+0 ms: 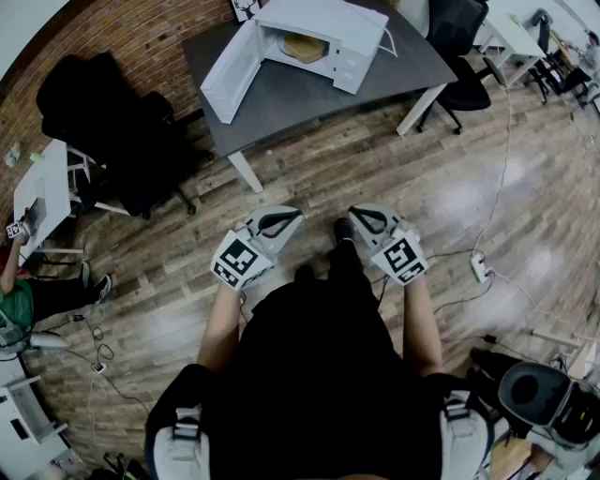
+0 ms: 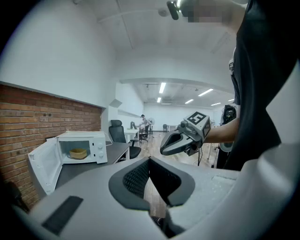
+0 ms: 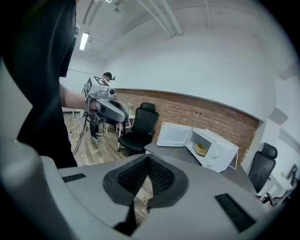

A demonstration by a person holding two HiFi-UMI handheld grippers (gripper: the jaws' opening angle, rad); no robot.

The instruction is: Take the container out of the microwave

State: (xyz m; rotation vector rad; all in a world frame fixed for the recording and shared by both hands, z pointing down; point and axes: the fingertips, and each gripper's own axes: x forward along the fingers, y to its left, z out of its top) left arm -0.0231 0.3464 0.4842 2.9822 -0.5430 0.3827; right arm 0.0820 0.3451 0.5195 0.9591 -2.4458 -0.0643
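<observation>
Head view steeply down, gripper views level, all sharing distant microwave point(image 1: 328, 23)

Container: we see a shallow, round, tan dish point(image 1: 304, 47), upright and open at the top.
Container's place: we find it inside the microwave point(image 1: 349, 36), resting on the cavity floor near the middle, clear of the walls.
Microwave: we see a white box standing upright on the grey table point(image 1: 309, 105), at the table's far end by the brick wall; two knobs sit on its front panel.
Door point(image 1: 230, 73): white, swung wide open over the table top, hinged on the side away from the knobs.
</observation>
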